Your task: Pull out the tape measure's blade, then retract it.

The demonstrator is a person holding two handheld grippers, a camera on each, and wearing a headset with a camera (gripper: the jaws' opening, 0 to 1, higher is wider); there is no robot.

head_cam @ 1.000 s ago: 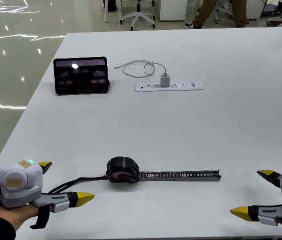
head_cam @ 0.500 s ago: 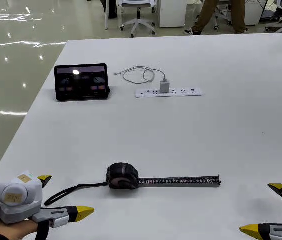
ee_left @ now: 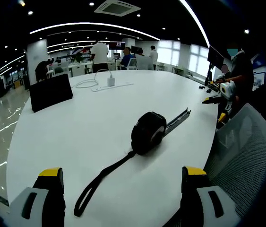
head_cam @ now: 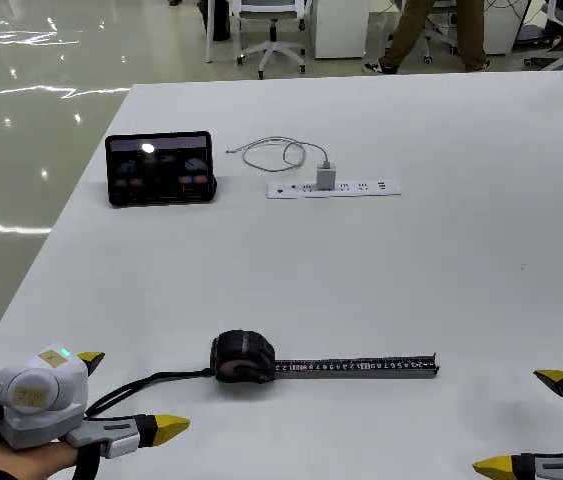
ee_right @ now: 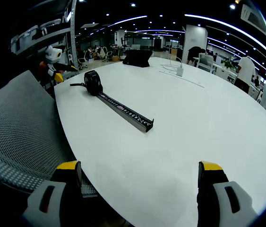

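A black tape measure [head_cam: 242, 357] lies near the table's front edge, its blade [head_cam: 357, 367] drawn out to the right and its wrist strap [head_cam: 146, 384] trailing left. In the left gripper view the tape measure [ee_left: 148, 132] sits ahead of the yellow-tipped jaws, with the strap [ee_left: 102, 178] running back toward them. My left gripper [head_cam: 129, 393] rests open at the front left, apart from the strap. My right gripper [head_cam: 529, 422] stands open at the front right, well away from the blade's end [ee_right: 147, 126]. Neither gripper holds anything.
A dark tablet [head_cam: 159, 167] stands propped at the back left. A white power strip [head_cam: 333, 188] with a charger and coiled cable [head_cam: 276, 154] lies behind the middle. The table's left edge [head_cam: 56, 232] runs diagonally; people and chairs are beyond the far edge.
The head camera has tipped up slightly, so everything sits a little lower. The right gripper has drawn back toward the lower right, away from the blade. The tape measure lies still.
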